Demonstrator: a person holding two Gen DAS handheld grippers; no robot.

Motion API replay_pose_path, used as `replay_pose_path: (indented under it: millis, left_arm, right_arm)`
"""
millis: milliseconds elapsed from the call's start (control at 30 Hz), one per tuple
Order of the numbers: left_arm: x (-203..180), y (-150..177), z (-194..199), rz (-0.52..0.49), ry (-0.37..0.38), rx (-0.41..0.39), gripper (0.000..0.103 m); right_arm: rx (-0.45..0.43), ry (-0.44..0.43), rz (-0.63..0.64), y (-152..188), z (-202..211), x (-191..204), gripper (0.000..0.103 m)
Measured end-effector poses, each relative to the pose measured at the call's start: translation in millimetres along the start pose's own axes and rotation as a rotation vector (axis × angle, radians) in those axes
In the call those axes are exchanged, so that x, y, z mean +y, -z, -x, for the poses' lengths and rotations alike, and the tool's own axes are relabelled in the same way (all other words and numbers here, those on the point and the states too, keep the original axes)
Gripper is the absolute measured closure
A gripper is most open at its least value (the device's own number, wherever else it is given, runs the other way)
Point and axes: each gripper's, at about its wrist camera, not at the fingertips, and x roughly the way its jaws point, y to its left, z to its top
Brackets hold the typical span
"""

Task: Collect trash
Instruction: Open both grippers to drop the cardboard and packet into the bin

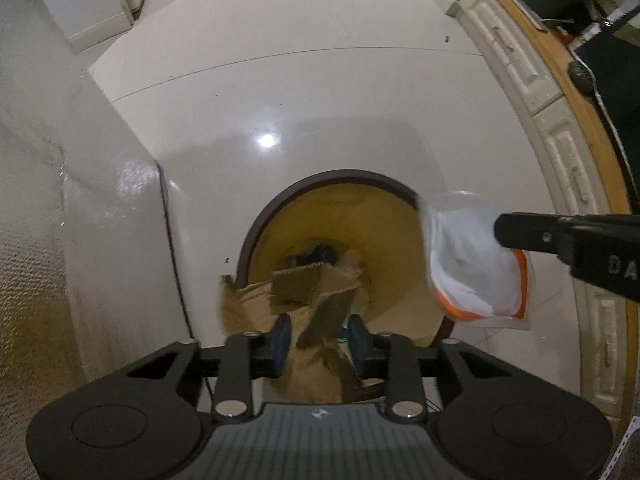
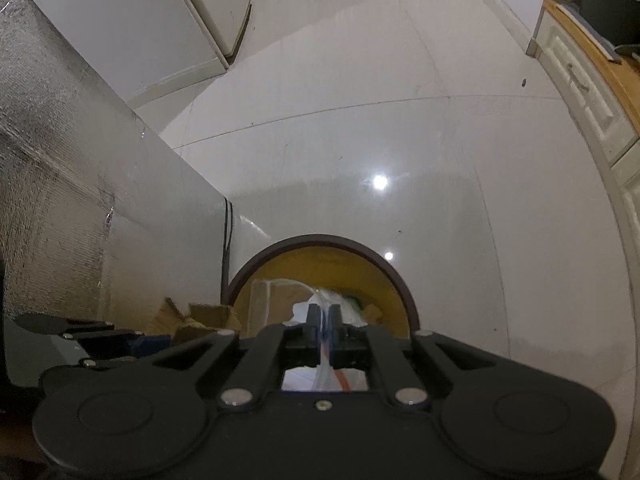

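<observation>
The trash I am dealing with is two pieces over one bin. A crumpled piece of brown cardboard (image 1: 316, 292) hangs between the blue pads of my left gripper (image 1: 319, 338), right over the near edge of the round bin (image 1: 256, 236), whose dark brown rim rings a yellow inside. The left tongs stand partly apart with the cardboard in the gap; the pads sit just beside it and I cannot tell for sure whether they touch it on both sides, though it looks loose. No earlier view is on hand, so I leave it at that. More cardboard and a dark item, too dim to name, lie down in the bottom of the bin. My right gripper (image 2: 323, 318) is pinched tight on a clear plastic pouch (image 1: 476, 260) with a white filling and an orange edge; from the left camera the pouch hangs above the bin's right rim, and from the right camera its thin edge runs straight between the closed fingers (image 2: 310, 320). The bin stands on a glossy pale tiled floor (image 2: 400, 128), close against a silvery foil-faced panel (image 2: 60, 200) on its left. A white cabinet (image 1: 516, 52) with a wooden top runs along the right.
</observation>
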Motion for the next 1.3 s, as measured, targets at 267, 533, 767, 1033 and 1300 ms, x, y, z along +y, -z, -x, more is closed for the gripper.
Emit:
replay_pose_path:
  millis: [267,533,767,1033,1300]
  left_arm:
    - [3.2,1.0,0.2,0.007,-0.044,0.001,0.042]
    - [6.3,3.9,-1.8,0.007,-0.107,0.028,0.026]
    - [13.0,7.1,-2.3,0.019,-0.132,0.056,0.017]
    - [17.6,10.2,11.4,0.051,-0.146,0.034,0.006]
    - [18.2,18.6,35.1,0.045,-0.165,-0.013,0.000]
  right_arm:
    - [0.002,-0.008,0.008,1.8,-4.5,2.5,0.099]
    - [0.038,0.003,0.045,5.7,-13.2,6.3,0.079]
    - [0.113,0.064,0.103,9.8,-19.9,7.6,0.072]
    - [0.151,0.105,0.132,15.9,-15.4,-0.8,0.046]
    - [0.106,0.102,0.095,18.8,3.5,-4.9,0.016]
